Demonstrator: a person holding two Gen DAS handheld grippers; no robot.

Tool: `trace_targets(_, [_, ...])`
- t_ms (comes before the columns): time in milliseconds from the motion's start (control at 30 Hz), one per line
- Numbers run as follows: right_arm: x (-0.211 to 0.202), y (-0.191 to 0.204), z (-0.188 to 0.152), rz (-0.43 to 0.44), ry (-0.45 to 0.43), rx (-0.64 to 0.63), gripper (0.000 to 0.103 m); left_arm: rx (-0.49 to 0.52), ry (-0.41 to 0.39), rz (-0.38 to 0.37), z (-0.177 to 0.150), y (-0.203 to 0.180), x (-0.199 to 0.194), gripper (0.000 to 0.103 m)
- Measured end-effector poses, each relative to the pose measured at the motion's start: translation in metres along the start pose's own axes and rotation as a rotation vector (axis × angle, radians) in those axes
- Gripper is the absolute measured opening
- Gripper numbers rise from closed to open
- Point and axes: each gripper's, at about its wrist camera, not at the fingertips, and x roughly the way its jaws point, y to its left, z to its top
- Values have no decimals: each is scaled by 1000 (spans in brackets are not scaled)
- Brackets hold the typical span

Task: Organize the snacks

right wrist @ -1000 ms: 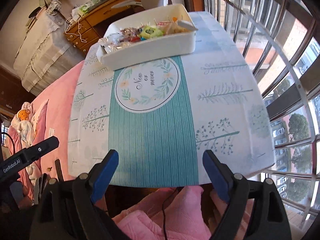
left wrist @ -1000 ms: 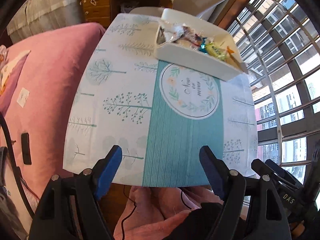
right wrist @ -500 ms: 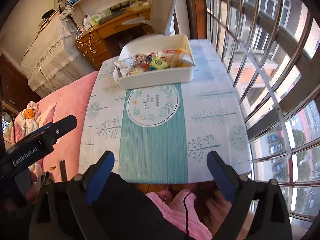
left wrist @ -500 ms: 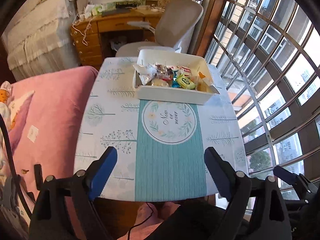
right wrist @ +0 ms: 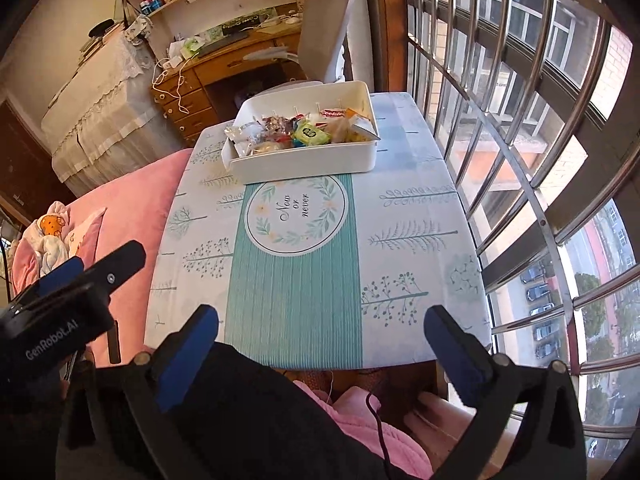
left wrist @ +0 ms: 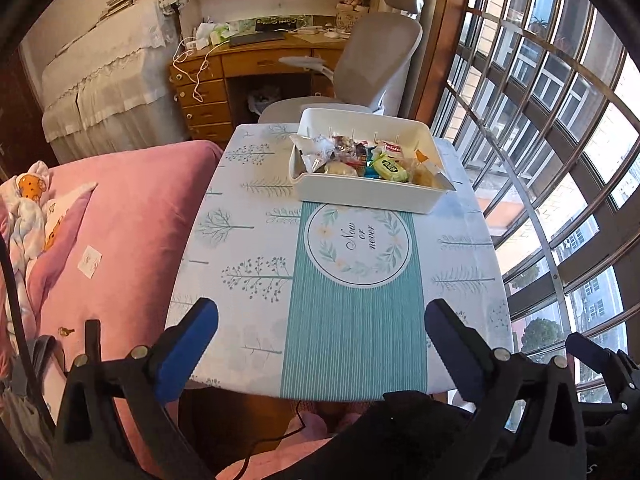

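A white rectangular bin [left wrist: 362, 196] [right wrist: 308, 160] stands at the far end of the table [left wrist: 240, 280] [right wrist: 400, 240], which wears a patterned teal and white cloth. It holds several wrapped snacks, among them a yellow-green packet [left wrist: 387, 167] [right wrist: 311, 135] and a clear-wrapped one [left wrist: 316, 151]. My left gripper [left wrist: 320, 344] is open and empty, held above the table's near edge. My right gripper [right wrist: 320, 344] is open and empty, also back at the near edge. The left gripper's body shows at the left of the right wrist view [right wrist: 68, 300].
A pink bed [left wrist: 120, 232] borders the table on the left. Barred windows [left wrist: 560, 160] run along the right. A grey office chair [left wrist: 372, 56] and a wooden desk [left wrist: 248, 64] stand behind the table. Pink clothing [right wrist: 380, 420] lies below the near edge.
Both grippers have pulled back and risen from the table. The bin looks smaller and farther, and more of the room shows. Both stay open and empty.
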Motion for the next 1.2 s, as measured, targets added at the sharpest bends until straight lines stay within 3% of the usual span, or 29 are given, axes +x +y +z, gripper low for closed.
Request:
trace_targets(600, [8,6,0,24,27,-20,103,4,-31,-9,0,0,-2,103])
trace_targets(1200, [20,3,4,13,76,0,103,20,-7,-23,5,-6,6,103])
